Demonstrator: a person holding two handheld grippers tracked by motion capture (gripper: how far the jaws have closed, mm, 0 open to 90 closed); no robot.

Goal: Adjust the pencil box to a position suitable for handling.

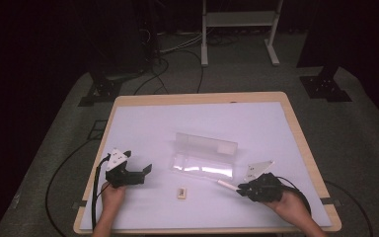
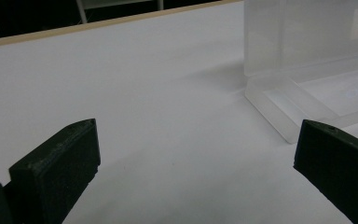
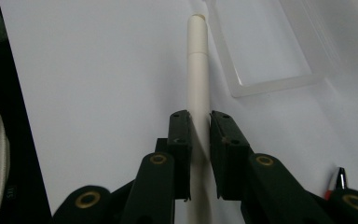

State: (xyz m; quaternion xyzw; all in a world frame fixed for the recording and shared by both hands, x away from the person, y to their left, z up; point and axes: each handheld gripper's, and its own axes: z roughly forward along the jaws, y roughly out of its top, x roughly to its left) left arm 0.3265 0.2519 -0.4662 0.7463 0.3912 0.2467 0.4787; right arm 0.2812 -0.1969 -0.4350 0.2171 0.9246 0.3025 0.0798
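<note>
1. The right gripper [image 3: 200,123] is clamping a white pen [image 3: 198,70] near its middle; being gripped by so little, the pen could swivel or slip, I judge
2. The pen is pointing toward the open clear plastic case [image 1: 203,157], and its tip could catch the case's rim
3. The right hand [image 1: 291,205] is lying low and angled inward
4. The left gripper [image 1: 137,173] is hovering released beside the case, holding nothing; a small eraser [image 1: 181,193] is lying nearby

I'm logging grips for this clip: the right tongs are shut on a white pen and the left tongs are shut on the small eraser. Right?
Not quite. The left tongs are open with nothing between them, as the left gripper view shows; the eraser lies apart on the table. The right tongs do clamp the white pen.
</note>
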